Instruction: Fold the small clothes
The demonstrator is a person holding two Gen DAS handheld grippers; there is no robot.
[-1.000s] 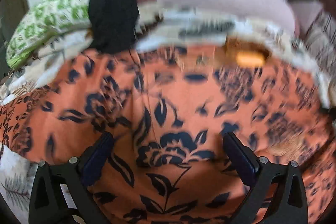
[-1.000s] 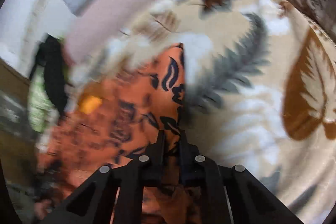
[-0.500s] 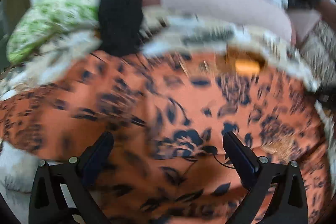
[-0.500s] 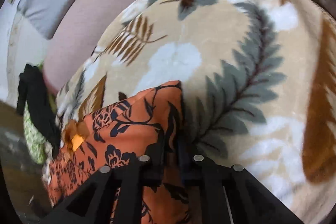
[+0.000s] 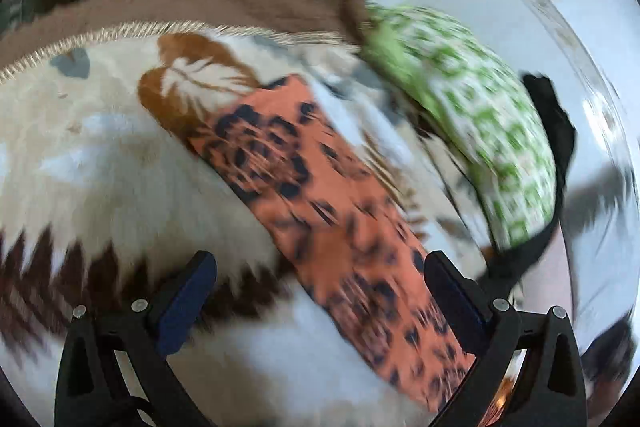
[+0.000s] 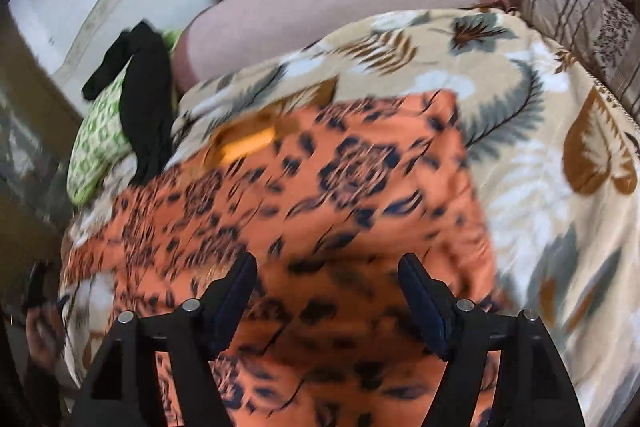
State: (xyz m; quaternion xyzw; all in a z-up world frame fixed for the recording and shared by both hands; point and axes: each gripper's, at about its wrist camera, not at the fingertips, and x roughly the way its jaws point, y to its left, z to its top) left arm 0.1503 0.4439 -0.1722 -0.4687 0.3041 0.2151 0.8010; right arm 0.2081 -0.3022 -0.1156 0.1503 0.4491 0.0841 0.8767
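The right gripper has just been opening; its jaws stand spread above the orange cloth, gripping nothing. The left gripper is spread wide and empty.

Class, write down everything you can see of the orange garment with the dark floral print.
The orange garment is thin, soft-looking cloth printed with dark navy flowers and leaves. It lies spread fairly flat on the leaf-patterned blanket, one straight edge and a corner showing at its far right. A yellowish patch shows near its far edge, too blurred to identify. In the left wrist view it appears as a long diagonal strip. The right gripper, whose jaws have just been opening, hangs over it with nothing clamped between its pads.
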